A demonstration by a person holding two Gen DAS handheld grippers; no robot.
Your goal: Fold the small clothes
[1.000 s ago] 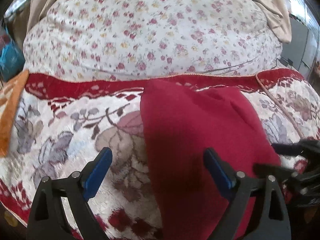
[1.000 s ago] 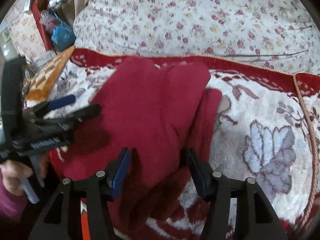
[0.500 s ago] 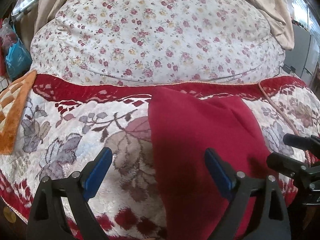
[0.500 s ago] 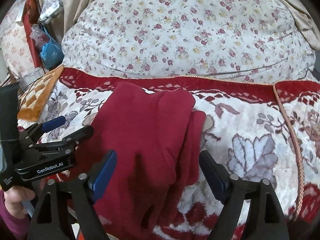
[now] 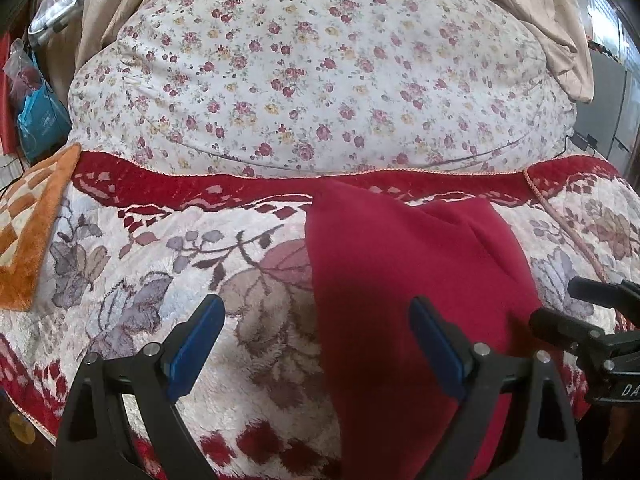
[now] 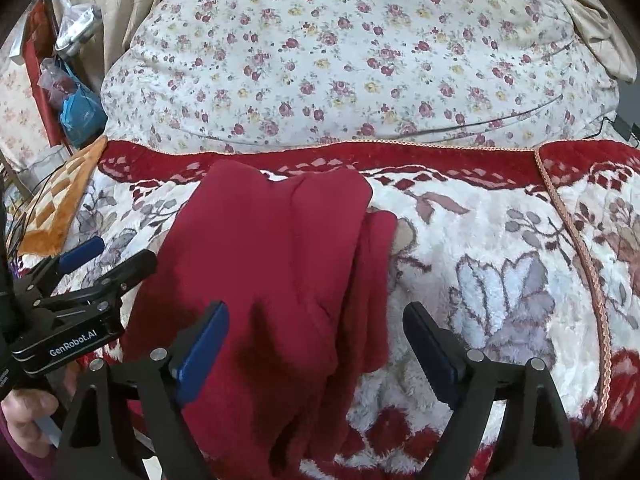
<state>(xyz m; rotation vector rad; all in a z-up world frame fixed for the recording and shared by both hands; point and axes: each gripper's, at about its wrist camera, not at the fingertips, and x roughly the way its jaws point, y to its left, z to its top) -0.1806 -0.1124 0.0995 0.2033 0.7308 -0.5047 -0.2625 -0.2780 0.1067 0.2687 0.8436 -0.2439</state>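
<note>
A dark red garment (image 5: 404, 280) lies folded lengthwise on the floral plush blanket (image 5: 160, 264); it also shows in the right wrist view (image 6: 272, 264), with a narrower layer sticking out along its right side. My left gripper (image 5: 316, 332) is open and empty, above the garment's left edge. My right gripper (image 6: 316, 336) is open and empty, above the garment's near right part. Each gripper shows at the edge of the other's view: the right one (image 5: 580, 312) and the left one (image 6: 108, 260).
A big flowered white duvet (image 5: 320, 80) bulges behind the blanket's red border. An orange checked mat (image 5: 28, 232) lies at the left. Bags (image 6: 76, 108) and beige curtains (image 5: 120, 4) stand at the far left. A cable (image 6: 616, 124) runs at the right.
My right gripper has opened wide and let go of the garment, and both grippers have drawn back and up. The garment lies still.
</note>
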